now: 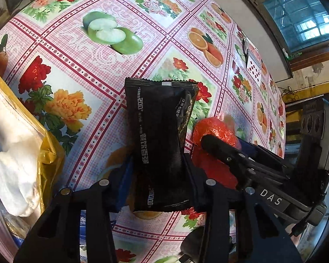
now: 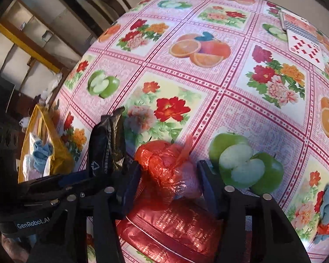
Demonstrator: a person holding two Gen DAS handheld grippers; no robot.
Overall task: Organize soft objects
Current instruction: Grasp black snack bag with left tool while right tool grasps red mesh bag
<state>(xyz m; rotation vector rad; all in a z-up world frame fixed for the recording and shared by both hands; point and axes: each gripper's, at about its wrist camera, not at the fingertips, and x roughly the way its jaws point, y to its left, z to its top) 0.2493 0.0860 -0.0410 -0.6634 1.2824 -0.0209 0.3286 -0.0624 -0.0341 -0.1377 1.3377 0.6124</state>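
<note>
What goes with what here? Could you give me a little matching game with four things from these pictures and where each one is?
Things:
1. black packet
2. red plastic bag
3. playing cards
4. white cloth

Places:
A. inside the yellow bag
B. between the right hand-held gripper's fingers
C. far side of the table
D. between the left hand-held gripper's fingers

Pairs: 1-D, 2-B, 3-C, 4-A

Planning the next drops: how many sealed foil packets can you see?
2. The black packet is clamped in the left tool; the red packet lies on the tablecloth under the right tool, which grips a red plastic bundle. The yellow bag may hide more.
</note>
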